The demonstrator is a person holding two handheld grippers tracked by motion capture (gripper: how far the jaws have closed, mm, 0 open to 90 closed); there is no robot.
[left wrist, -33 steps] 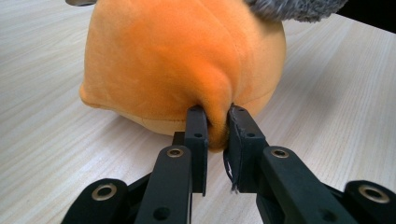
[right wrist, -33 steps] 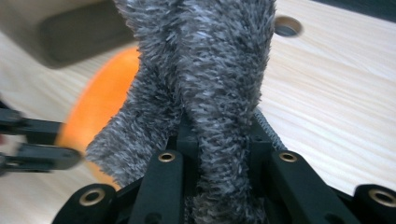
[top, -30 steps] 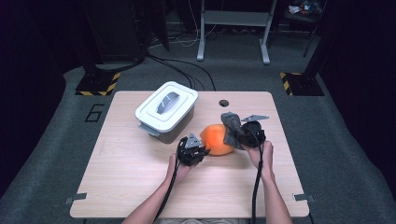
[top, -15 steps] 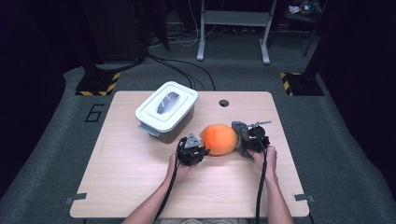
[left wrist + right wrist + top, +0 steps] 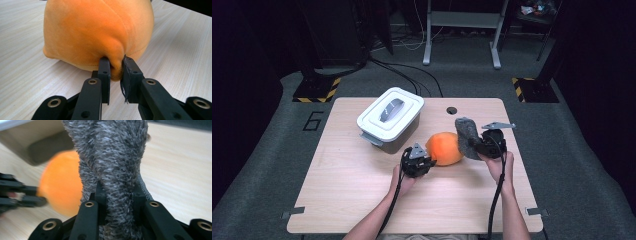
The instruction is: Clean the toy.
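Note:
An orange plush ball [image 5: 445,147] lies on the wooden table [image 5: 362,190] near its middle. My left gripper [image 5: 424,160] is shut on a fold of the orange plush [image 5: 100,32] at its near-left side, and the fabric bunches between the pads [image 5: 104,70]. To the right of the ball, my right gripper [image 5: 472,142] is shut on a grey furry piece [image 5: 466,136] and holds it upright above the table. In the right gripper view the grey fur [image 5: 112,157] stands tall between the jaws, with the orange plush [image 5: 62,187] behind at left.
A white lidded box [image 5: 389,119] with a grey handle stands at the back left of the table. A small round hole [image 5: 452,110] sits near the far edge. Dark floor, cables and stands surround the table.
My right gripper has come back up and away to the right with the grey furry piece, after dipping beside the ball. The left gripper stayed on the orange plush.

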